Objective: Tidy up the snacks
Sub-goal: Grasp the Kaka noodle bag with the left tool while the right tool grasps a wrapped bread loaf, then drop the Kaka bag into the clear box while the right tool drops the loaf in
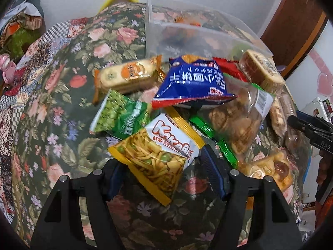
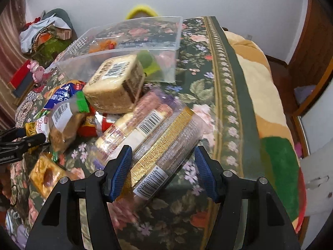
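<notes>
A pile of snack packs lies on a floral tablecloth (image 1: 62,108). In the left wrist view my left gripper (image 1: 166,173) is open around the near end of a yellow Kaka noodle snack bag (image 1: 158,152); whether the pads touch it I cannot tell. Behind lie a green pea bag (image 1: 120,114), a blue bag (image 1: 191,81), an orange-wrapped biscuit bar (image 1: 129,75) and a clear cookie bag (image 1: 237,120). In the right wrist view my right gripper (image 2: 163,170) is open astride a clear gold-striped biscuit pack (image 2: 162,145). A wrapped cake block (image 2: 116,87) lies behind it.
A clear plastic box (image 1: 199,33) holding a few snacks stands at the back of the pile; it also shows in the right wrist view (image 2: 133,41). A small jam-biscuit pack (image 2: 45,177) lies at the left. The table's right edge (image 2: 239,104) borders a blanket-covered seat.
</notes>
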The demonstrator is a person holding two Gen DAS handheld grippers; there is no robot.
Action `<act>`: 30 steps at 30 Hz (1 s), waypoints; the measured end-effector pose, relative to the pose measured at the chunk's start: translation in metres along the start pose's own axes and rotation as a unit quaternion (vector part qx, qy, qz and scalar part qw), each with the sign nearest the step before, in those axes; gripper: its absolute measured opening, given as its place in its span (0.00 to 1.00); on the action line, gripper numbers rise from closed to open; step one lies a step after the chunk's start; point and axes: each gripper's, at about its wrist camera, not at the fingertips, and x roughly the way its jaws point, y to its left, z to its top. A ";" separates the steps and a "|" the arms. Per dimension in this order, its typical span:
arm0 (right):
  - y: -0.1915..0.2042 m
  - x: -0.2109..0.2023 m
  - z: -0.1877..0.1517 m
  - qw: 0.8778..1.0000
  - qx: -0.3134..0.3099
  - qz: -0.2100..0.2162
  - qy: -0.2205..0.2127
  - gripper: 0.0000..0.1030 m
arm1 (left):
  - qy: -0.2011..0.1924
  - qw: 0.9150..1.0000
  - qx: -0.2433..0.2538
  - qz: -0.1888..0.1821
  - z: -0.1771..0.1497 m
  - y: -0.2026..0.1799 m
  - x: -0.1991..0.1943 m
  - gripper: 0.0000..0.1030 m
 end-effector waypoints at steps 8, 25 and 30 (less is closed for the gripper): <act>-0.020 -0.004 -0.008 1.000 0.026 -0.003 0.007 0.57 | -0.019 1.000 -0.011 -0.018 -0.004 0.000 -0.001 0.50; -0.027 0.003 -0.009 0.996 0.084 -0.001 -0.006 0.37 | -0.060 0.998 0.003 -0.027 -0.009 -0.001 -0.038 0.35; -0.035 -0.010 -0.011 0.996 0.086 -0.008 -0.013 0.31 | -0.081 0.996 0.006 -0.025 -0.002 -0.003 -0.056 0.35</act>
